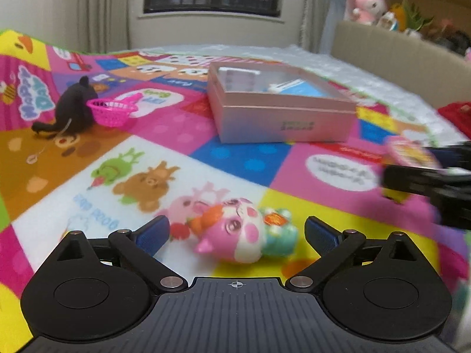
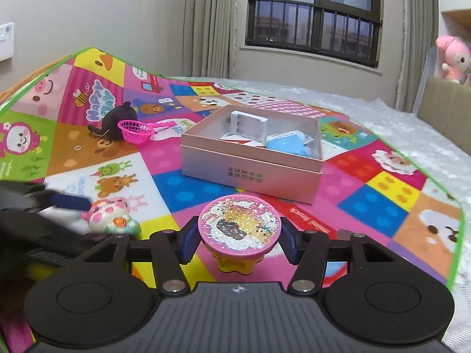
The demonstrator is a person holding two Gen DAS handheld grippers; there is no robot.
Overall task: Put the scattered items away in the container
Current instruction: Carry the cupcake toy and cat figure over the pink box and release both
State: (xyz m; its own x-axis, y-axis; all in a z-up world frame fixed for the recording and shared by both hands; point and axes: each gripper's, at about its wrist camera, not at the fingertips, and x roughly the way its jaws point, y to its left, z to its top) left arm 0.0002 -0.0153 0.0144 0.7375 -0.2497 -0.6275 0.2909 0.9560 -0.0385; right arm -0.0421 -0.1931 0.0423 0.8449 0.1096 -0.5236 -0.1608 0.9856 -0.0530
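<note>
There the bed (image 2: pixel 412 123) lay under a quilted white cover, and over it a glossy patchwork mat (image 2: pixel 382 200) edged in green. Its right side was bare and gave free room. Near the middle sat the box (image 2: pixel 250 173), a square pink cardboard tray with straight walls, open on top, holding a white case and a blue packet. Well off to its left a black plush (image 2: pixel 117 117) touched a pink mesh basket (image 2: pixel 136 131).

The right gripper (image 2: pixel 239 239) was clenched on a round pink toy (image 2: pixel 238 225), blue pads pressing its glittery disc rim, a yellow base below. The left gripper (image 1: pixel 235 236) stood wide, released, its pads either side of a smooth pink-and-white figurine (image 1: pixel 235 235) lying on the mat, touching neither.
</note>
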